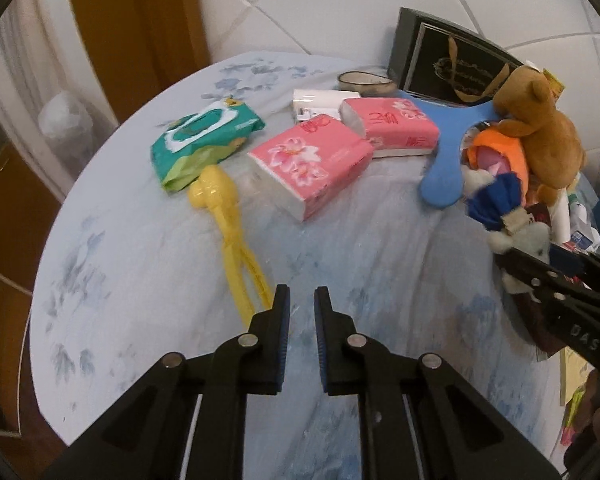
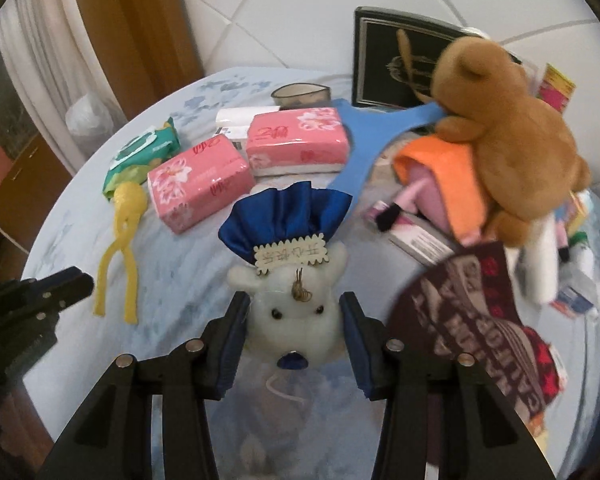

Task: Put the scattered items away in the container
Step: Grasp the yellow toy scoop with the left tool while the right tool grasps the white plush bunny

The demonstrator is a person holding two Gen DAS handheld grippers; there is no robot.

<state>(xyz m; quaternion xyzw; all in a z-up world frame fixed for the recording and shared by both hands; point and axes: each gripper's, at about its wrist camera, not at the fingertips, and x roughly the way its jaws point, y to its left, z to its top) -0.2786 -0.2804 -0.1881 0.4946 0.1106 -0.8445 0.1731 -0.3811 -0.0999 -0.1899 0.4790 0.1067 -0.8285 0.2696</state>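
Note:
My right gripper (image 2: 294, 322) is shut on a small white plush bear (image 2: 296, 316) with a blue satin skirt, held above the round table; it also shows in the left wrist view (image 1: 516, 236). My left gripper (image 1: 302, 312) is nearly closed and empty, low over the tablecloth beside yellow tongs (image 1: 236, 240). Two pink tissue packs (image 1: 312, 164) (image 1: 392, 126), a green wipes pack (image 1: 204, 140) and a white box (image 1: 324, 102) lie on the cloth. A brown teddy bear (image 2: 508, 128) tops a heap of items at the right.
A blue star-shaped plastic piece (image 2: 360, 140) and an orange cup (image 2: 444, 176) lie in the heap. A dark framed box (image 2: 392, 64) stands at the back, with a small bowl (image 2: 300, 96) beside it. A dark red printed cloth (image 2: 472, 320) hangs at the right. The table edge (image 1: 48, 280) curves left.

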